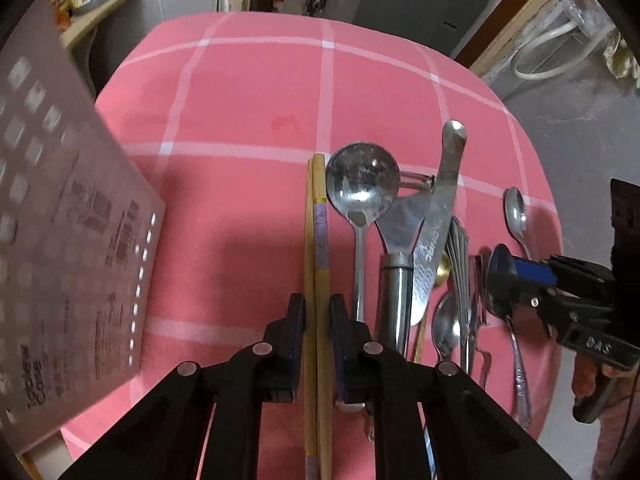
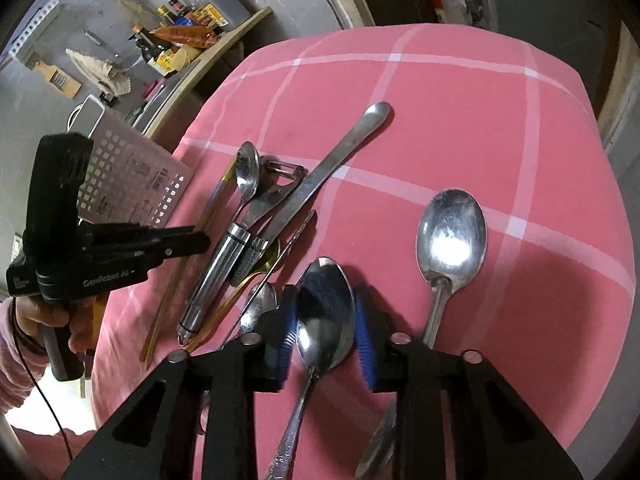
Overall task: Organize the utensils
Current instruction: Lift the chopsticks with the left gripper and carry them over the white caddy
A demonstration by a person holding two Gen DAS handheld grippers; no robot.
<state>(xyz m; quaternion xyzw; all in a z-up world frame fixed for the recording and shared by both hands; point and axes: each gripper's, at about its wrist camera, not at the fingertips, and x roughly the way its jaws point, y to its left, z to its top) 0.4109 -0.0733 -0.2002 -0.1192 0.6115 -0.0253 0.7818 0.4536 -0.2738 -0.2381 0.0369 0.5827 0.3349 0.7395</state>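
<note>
A pair of wooden chopsticks [image 1: 318, 220] lies on the pink checked tablecloth [image 1: 240, 120]. My left gripper [image 1: 318, 320] is shut on them, a pad against each side. To their right lies a heap of steel utensils: a round ladle spoon [image 1: 362, 184], a peeler [image 1: 396, 280] and a table knife [image 1: 440, 208]. In the right wrist view my right gripper [image 2: 325, 292] is shut on the bowl of a steel spoon [image 2: 320, 336], its blue pads against both edges. The spoon's patterned handle runs back under the gripper. A larger spoon [image 2: 452, 232] lies to the right.
A perforated white plastic basket [image 1: 60, 240] stands at the table's left edge, close to the left gripper [image 2: 200, 242]. A small spoon [image 1: 515, 212] lies near the right edge. Beyond the table a shelf [image 2: 224, 36] carries bottles. A hand in a pink sleeve [image 2: 24, 320] holds the left tool.
</note>
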